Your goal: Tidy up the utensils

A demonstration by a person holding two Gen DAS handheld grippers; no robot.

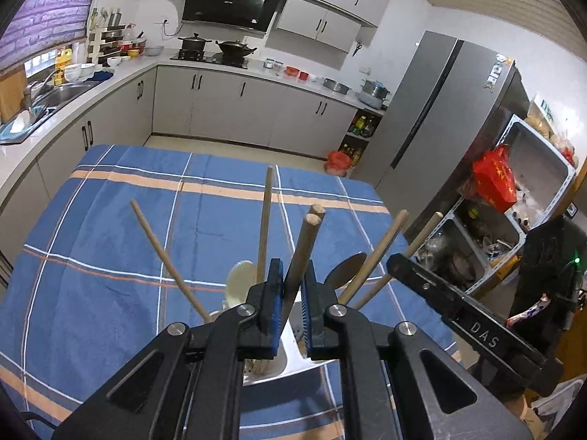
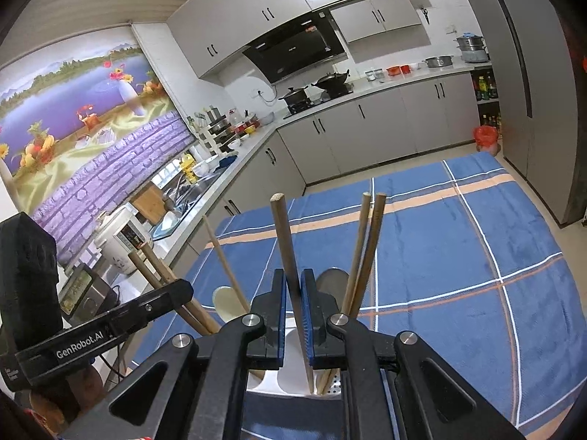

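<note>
- Black gripper arms fill the bottom of both wrist views, and each tool has its blue pads pressed onto a wooden handle.
- Left gripper [image 1: 292,300] is clamped on a thick round handle [image 1: 306,245] that rises between its fingers and leans a little to the right; a second handle tip sits just behind it.
- Right gripper [image 2: 292,311] is clamped on a thin stick [image 2: 288,245], standing nearly upright and running down between the pads into the white holder [image 2: 290,374] below.
- Both handles point up and away from the cameras, so my read is that the next move runs along that long axis: straight up to lift out, or straight down to seat.
- Neither hand is nearer; each one already has its own piece, and both hang right over the same holder on the blue checked tablecloth [image 1: 121,220].
- Other utensils fan out of the holder: a pale spoon [image 1: 240,282], a darker spoon [image 1: 346,269], and a pair of sticks [image 2: 367,249] leaning right.
- Holder rim and base are mostly hidden by the fingers, so how deep the handles sit, and which compartment each is in, I cannot tell.
- Lower ends of the gripped pieces are cut off from view too.
</note>
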